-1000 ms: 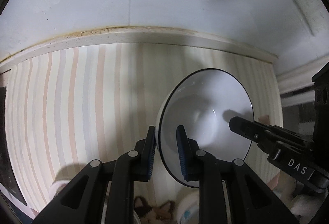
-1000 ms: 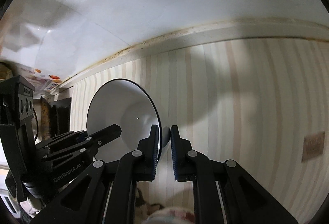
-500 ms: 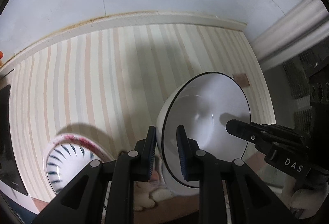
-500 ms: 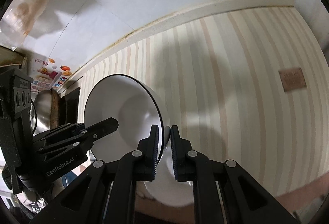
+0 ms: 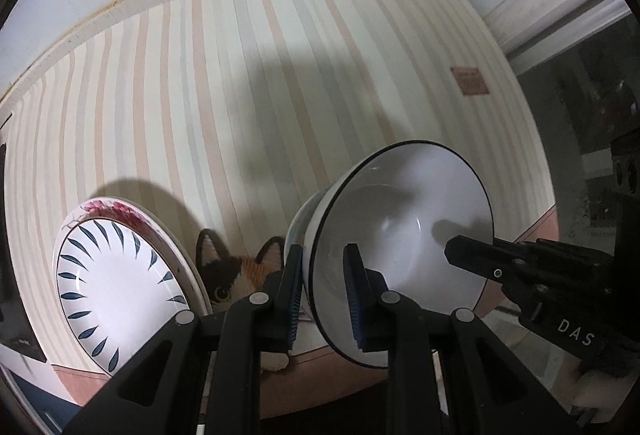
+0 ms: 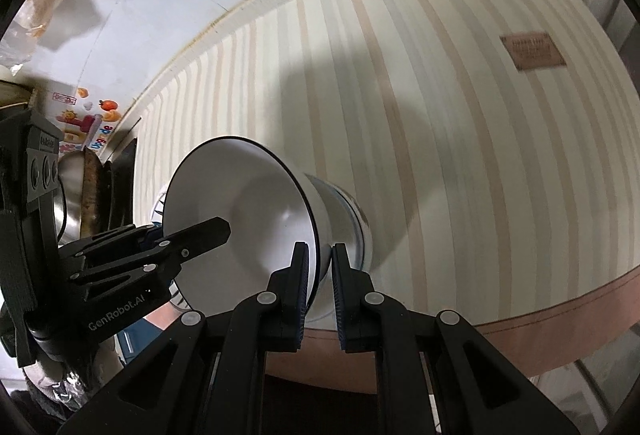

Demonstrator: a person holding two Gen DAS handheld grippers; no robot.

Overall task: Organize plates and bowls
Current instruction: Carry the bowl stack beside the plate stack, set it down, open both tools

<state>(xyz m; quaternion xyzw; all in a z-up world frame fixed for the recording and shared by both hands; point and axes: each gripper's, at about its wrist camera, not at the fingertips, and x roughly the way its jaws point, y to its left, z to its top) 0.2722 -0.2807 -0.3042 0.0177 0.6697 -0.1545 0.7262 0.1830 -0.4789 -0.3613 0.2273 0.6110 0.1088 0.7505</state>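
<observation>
Both grippers hold one white bowl (image 5: 404,251) with a thin dark rim, lifted above the striped cloth (image 5: 224,107) that covers the bench. The left gripper (image 5: 322,293) has its jaws narrowed onto the bowl's wall, one blue pad (image 5: 356,299) inside the bowl and the other against the outside. The right gripper (image 6: 320,289) pinches the opposite side of the rim in the same way, jaws close together around the wall. From the left wrist view the bowl is tipped on its side, its opening facing the right gripper's black body (image 5: 552,287); from the right wrist view the bowl (image 6: 240,219) opens toward the left gripper's body (image 6: 132,259). To the left of the bowl, in the left wrist view, a white plate (image 5: 116,291) with dark leaf marks lies on a second plate with a pink flowered rim (image 5: 108,209). Between that stack and the bowl, a cat face (image 5: 234,275) shows, likely a printed mat, though only part is visible. A brown label (image 5: 470,80) sits on the cloth beyond the bowl.
</observation>
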